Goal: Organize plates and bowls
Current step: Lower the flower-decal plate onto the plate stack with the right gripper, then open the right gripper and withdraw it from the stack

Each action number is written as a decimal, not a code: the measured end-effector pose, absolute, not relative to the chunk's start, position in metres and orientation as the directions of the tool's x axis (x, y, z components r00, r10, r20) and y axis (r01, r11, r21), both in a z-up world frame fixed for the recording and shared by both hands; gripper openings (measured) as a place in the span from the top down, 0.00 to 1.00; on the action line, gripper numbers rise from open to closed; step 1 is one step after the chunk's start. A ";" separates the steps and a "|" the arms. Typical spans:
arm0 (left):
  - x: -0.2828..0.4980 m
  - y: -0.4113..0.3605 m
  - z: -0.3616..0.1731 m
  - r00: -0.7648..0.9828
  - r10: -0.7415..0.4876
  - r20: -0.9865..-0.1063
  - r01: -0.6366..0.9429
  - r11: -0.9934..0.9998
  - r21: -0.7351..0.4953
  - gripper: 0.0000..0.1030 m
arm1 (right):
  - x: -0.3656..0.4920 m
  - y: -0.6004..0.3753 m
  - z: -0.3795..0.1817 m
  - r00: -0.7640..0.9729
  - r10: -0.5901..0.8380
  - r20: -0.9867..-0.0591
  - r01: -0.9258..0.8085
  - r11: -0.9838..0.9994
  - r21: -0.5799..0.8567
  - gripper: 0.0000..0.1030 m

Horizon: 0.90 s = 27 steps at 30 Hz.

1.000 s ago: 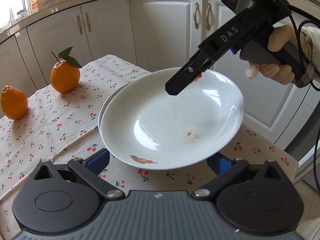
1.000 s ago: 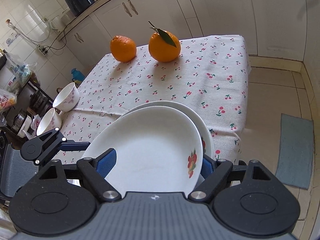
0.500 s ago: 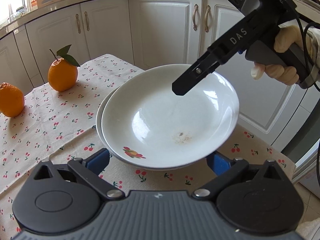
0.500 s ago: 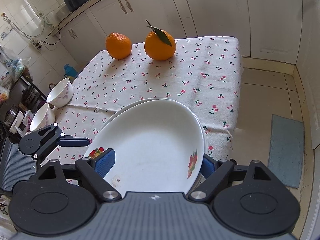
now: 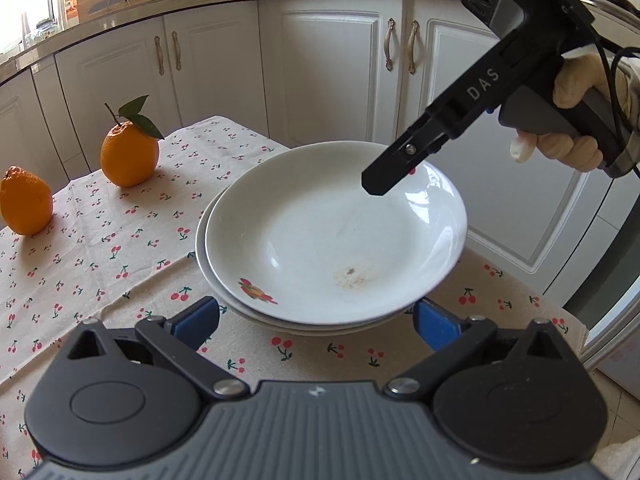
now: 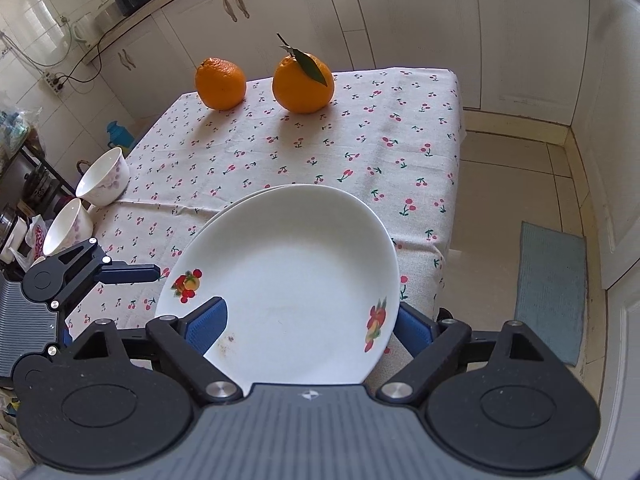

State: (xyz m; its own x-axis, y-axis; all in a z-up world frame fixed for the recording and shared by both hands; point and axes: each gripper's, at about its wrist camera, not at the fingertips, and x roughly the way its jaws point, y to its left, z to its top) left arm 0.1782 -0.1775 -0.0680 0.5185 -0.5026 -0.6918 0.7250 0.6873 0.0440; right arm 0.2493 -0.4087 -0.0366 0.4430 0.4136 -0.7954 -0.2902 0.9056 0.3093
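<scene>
A white plate with fruit decals (image 5: 332,232) (image 6: 288,300) lies stacked on a second white plate (image 5: 202,236) near the table's corner. My right gripper (image 6: 308,328) is open, its blue pads on either side of the top plate's near rim; in the left wrist view its finger (image 5: 400,164) hangs over the plate's far side. My left gripper (image 5: 316,320) is open, just in front of the stack's rim, holding nothing. Two white bowls with purple flowers (image 6: 105,178) (image 6: 68,226) stand at the table's left edge in the right wrist view.
Two oranges (image 5: 128,152) (image 5: 26,204) sit on the cherry-print tablecloth (image 5: 100,248), far from the plates. White cabinets (image 5: 328,72) stand behind the table. The table edge and tiled floor with a blue mat (image 6: 550,292) lie right of the plates.
The top plate has come down from a tilted, raised pose and now lies level on the lower plate. The right gripper has pulled back slightly toward the plate's rim.
</scene>
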 end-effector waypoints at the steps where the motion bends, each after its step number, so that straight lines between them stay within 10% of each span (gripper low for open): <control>1: 0.177 -0.177 -0.068 0.519 -0.505 -0.690 0.726 0.686 0.045 0.00 | 0.248 -0.409 -0.037 0.442 0.407 -0.799 -0.286 0.909 0.305 0.10; 27: 0.121 -0.106 -0.027 0.667 -0.509 -0.544 0.626 0.779 0.039 0.01 | 0.189 -0.310 -0.005 0.625 0.172 -0.762 -0.254 0.967 0.010 0.00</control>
